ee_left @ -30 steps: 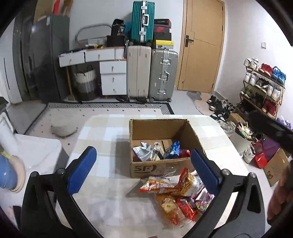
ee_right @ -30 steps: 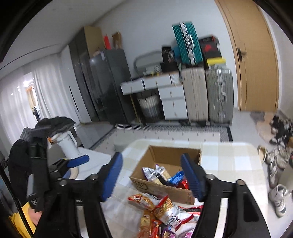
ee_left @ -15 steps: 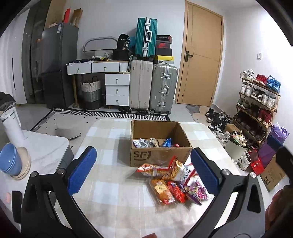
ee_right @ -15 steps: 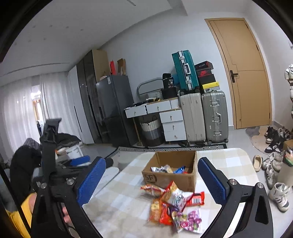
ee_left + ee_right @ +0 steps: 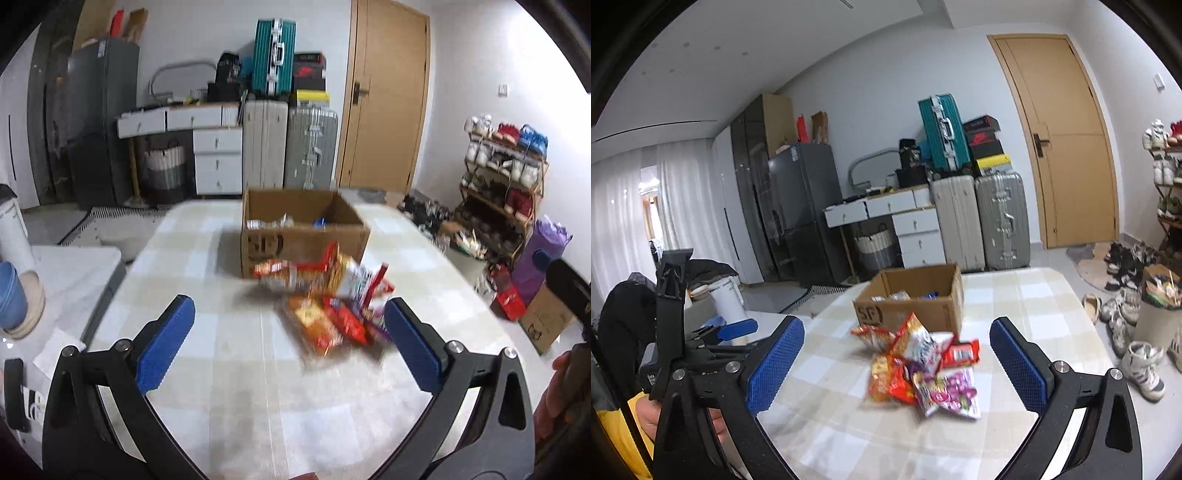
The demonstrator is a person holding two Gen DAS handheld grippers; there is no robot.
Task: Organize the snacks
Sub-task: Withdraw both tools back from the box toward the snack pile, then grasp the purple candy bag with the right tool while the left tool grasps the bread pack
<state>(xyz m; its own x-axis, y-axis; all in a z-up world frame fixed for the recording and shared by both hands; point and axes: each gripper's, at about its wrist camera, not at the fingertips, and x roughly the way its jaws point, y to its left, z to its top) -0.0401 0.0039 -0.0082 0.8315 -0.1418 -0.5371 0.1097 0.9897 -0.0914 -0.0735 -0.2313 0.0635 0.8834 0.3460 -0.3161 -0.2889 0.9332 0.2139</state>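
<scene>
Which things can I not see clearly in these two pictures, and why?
- Snack packets, left wrist view: motion blur, labels unreadable.
- Contents of the cardboard box, both views: its front wall hides all but a few packet tops.
- Box logo, left wrist view: blurred.
- Right gripper, left wrist view: cut off by the right edge.
- Shoe rack, right wrist view: cut off by the edge.

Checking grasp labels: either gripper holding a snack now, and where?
Nothing held. Left gripper and right gripper are both open and empty, short of the snack pile.
</scene>
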